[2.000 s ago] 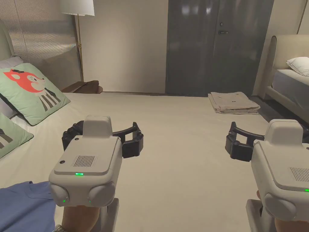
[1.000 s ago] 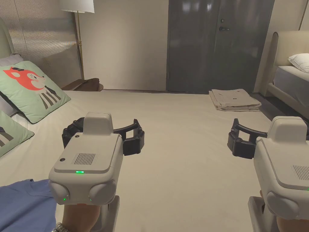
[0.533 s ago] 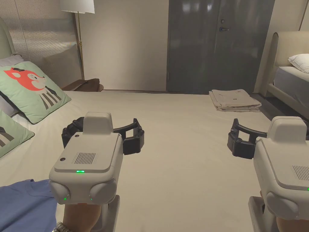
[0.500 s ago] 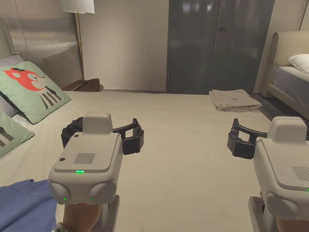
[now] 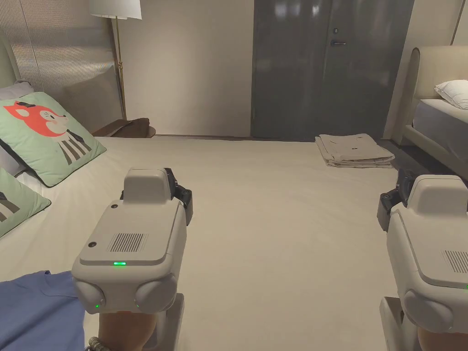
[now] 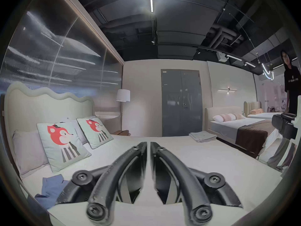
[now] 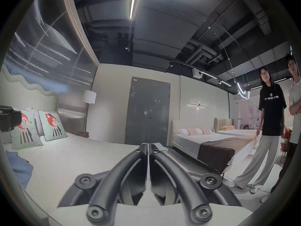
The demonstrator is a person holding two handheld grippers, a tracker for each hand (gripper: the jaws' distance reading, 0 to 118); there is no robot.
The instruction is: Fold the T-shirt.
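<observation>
At the left, we see the blue T-shirt (image 5: 32,308) lying crumpled on the bed (image 5: 283,256), near our left gripper (image 6: 148,145). Its jaws are almost closed and hold nothing. Our right gripper (image 7: 147,145) has its jaws closed together, also holding nothing.

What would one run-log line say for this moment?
left gripper: shut, empty | right gripper: shut, empty | blue T-shirt: unfolded on bed, untouched | folding: not started

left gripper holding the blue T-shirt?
No: the left gripper has its fingers together over bare bed, the crumpled blue T-shirt apart.
</observation>
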